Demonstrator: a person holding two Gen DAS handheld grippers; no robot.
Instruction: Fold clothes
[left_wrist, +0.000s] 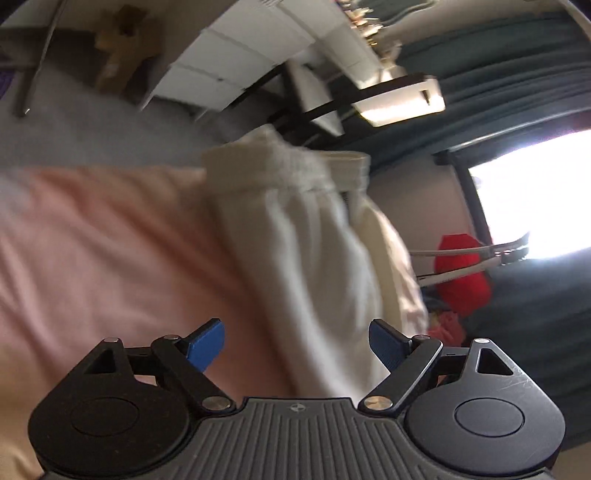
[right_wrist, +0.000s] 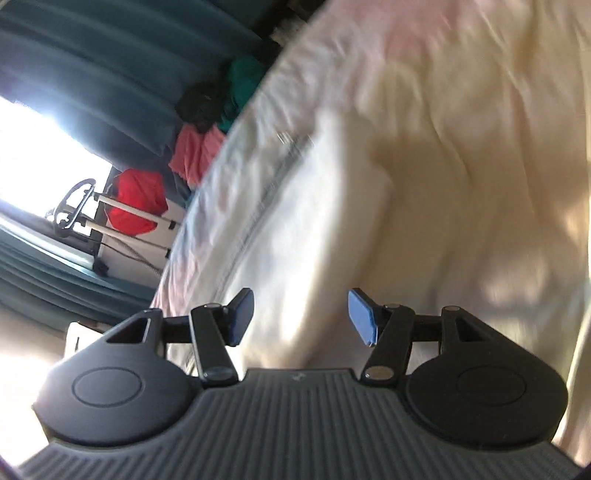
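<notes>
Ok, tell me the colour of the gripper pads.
Blue pads, clearest in the left wrist view.

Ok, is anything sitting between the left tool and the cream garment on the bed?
Nothing visible. The left tool is open, and the cream garment lies directly ahead of it on the pink bedding, with no other item between. The picture is blurred, so small things could be missed.

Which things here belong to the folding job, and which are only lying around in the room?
Part of the job:
- cream trousers with elastic waistband, lying on the pink bedsheet
- left gripper, open, empty
- right gripper, open, empty

Just lying about:
- red cloth on a white suitcase
- coral garment
- teal curtains
- white drawers
</notes>
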